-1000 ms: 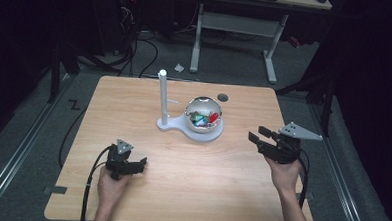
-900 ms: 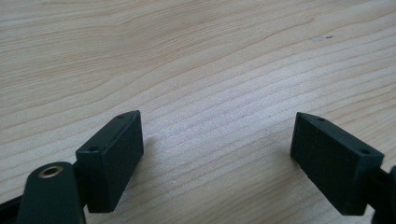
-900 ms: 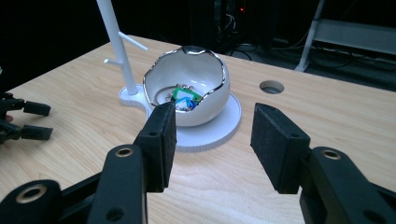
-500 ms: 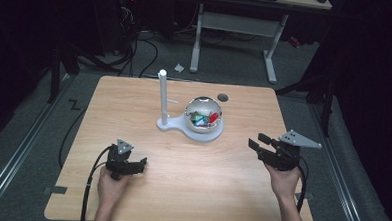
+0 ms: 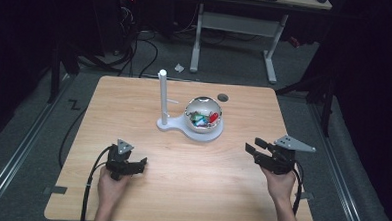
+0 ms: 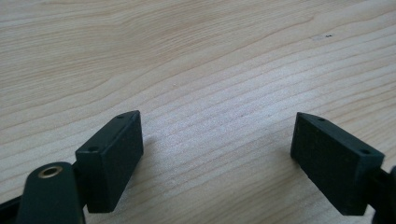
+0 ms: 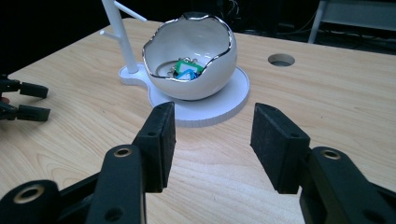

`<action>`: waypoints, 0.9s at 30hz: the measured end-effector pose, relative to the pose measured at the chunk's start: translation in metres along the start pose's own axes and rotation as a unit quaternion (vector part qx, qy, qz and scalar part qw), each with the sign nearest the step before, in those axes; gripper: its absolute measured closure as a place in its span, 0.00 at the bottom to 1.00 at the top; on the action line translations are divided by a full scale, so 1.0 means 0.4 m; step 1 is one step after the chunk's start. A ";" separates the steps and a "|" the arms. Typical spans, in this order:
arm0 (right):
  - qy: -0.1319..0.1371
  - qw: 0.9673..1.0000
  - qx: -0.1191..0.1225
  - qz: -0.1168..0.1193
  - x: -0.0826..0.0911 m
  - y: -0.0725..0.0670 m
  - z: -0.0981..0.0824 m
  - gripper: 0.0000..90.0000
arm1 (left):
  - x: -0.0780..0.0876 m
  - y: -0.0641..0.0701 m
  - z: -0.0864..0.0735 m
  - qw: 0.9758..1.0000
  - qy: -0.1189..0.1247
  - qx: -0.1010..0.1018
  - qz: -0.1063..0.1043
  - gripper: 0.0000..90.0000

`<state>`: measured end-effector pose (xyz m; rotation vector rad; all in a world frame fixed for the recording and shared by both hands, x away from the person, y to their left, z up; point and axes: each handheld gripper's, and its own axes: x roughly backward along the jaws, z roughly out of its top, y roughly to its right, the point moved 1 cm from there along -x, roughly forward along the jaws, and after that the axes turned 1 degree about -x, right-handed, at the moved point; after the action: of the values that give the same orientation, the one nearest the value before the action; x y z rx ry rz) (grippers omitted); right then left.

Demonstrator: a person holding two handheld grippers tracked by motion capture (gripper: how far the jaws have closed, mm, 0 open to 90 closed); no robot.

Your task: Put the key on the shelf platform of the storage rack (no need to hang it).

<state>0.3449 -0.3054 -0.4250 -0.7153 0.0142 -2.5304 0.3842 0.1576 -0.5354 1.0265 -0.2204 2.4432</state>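
White egg-shaped bowl (image 5: 203,114) with a jagged silver rim sits on a white round base (image 7: 219,105) near the middle of the wooden table (image 5: 191,170) — small coloured bits (image 7: 186,71) inside: green, blue, and red in the high view. Thin white post (image 5: 161,95) stands upright on the same base, just left of the bowl in the high view, with a short side peg. Round hole (image 5: 223,97) in the tabletop just behind the bowl to its right. Right gripper (image 7: 212,135) is in front of the bowl and to its right, well apart, aimed at it — jaws apart, nothing between them. Left gripper (image 6: 217,149) is in front of the bowl and to its left, low over bare wood, jaws spread wide and empty. Dark floor with cables behind the table.
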 end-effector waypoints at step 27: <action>-0.029 0.999 -0.011 -0.009 -0.095 0.003 -0.069 0.52 | 0.000 0.000 0.000 1.000 0.000 0.000 0.000 0.19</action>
<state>0.3599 -0.2917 -0.4675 -0.8005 0.0154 -2.5297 0.3840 0.1575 -0.5354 1.0264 -0.2205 2.4424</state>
